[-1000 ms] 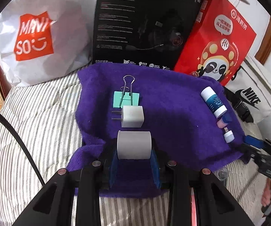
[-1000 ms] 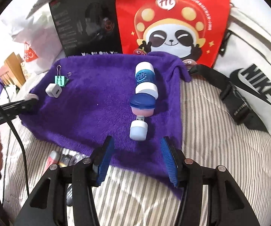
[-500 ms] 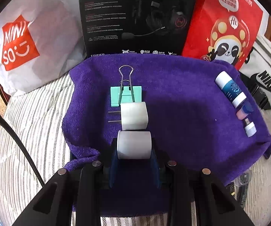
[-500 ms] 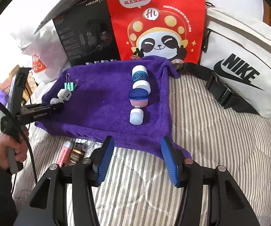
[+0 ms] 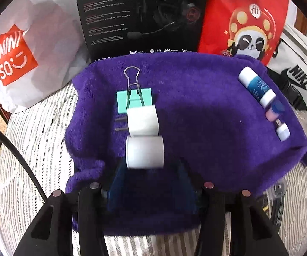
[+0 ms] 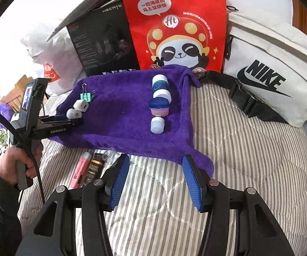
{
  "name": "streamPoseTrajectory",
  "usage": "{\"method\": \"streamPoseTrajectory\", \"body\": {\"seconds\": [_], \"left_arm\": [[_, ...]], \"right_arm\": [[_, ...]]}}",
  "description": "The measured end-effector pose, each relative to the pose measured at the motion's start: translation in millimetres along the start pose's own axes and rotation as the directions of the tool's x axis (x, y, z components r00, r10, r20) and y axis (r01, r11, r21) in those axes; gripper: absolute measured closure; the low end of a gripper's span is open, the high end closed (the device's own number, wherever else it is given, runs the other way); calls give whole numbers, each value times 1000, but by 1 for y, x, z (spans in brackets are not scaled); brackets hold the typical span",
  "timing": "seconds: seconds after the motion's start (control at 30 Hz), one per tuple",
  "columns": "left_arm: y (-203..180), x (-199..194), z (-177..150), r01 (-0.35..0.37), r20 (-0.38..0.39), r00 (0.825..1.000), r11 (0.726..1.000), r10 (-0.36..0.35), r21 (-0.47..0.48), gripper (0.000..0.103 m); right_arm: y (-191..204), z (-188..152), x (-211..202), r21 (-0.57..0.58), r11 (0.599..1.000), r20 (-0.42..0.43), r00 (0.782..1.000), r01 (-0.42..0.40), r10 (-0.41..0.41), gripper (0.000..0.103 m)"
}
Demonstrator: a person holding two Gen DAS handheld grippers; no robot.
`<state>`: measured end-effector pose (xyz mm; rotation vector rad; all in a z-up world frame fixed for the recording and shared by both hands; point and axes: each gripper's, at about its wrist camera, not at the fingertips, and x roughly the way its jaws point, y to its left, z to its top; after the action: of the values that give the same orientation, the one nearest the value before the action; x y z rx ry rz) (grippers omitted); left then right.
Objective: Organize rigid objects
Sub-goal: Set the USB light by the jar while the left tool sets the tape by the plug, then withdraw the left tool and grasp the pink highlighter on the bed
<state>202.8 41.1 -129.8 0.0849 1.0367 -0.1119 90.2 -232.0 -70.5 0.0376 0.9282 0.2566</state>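
White cylinder (image 5: pixel 145 154) sits on the purple towel (image 5: pixel 196 111), touching the charger plug (image 5: pixel 142 120). Left gripper (image 5: pixel 151 183) released, jaws flanking it; right gripper (image 6: pixel 155 181) open, empty. Risk: the cylinder rolls on the soft towel or nudges the plug.

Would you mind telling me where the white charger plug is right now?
In the left wrist view the white charger plug lies on the purple towel, left of centre, between the green binder clip behind it and the white cylinder nearer the camera.
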Motion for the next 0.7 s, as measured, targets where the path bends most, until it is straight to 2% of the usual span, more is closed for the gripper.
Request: {"method": "streamPoseTrajectory", "body": {"seconds": [0.13,0.27,0.47,0.6,0.7], "left_arm": [[5,-13,-8,11,7,1000,999,-11,-46,55],[-3,-42,-17,-1,56,998,1000,2,-26,55],[-35,-82,-41,73,93,993,997,-75,20,55],[-58,-77,-55,121,61,990,992,-124,45,55],[-75,-63,-64,131,23,991,989,-133,62,55]], "right_arm": [[4,-2,-10,-8,1000,16,1000,-8,8,51],[9,-6,-14,-14,1000,18,1000,-13,13,51],[10,-16,-22,-13,1000,12,1000,-3,3,51],[7,-23,-28,-9,1000,8,1000,10,-10,51],[2,-29,-35,-4,1000,9,1000,20,-20,51]]}}
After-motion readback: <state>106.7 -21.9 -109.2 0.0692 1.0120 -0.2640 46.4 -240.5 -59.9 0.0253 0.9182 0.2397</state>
